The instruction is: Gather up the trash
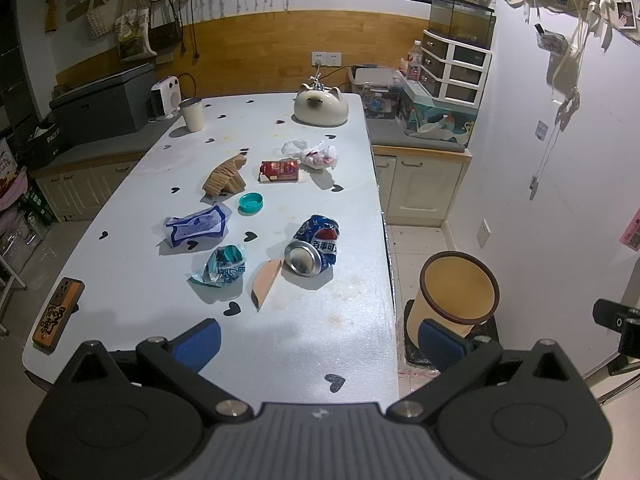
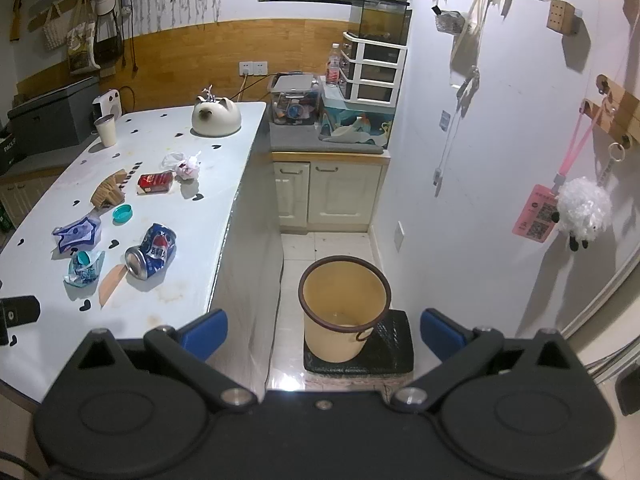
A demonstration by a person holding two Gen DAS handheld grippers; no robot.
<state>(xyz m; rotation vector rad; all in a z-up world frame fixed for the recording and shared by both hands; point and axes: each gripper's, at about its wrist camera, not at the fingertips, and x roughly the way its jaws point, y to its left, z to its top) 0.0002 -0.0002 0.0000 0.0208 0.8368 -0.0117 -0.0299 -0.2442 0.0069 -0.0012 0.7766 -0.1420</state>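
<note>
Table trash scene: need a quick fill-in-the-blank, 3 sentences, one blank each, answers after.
1. The crushed blue can lies on its ____ on the table.
2. The yellow bin stands on the ____ beside the table, nothing visible inside.
3. Both the left hand-held gripper and the right hand-held gripper are ____ and hold nothing.

Answers: side; floor; open
</note>
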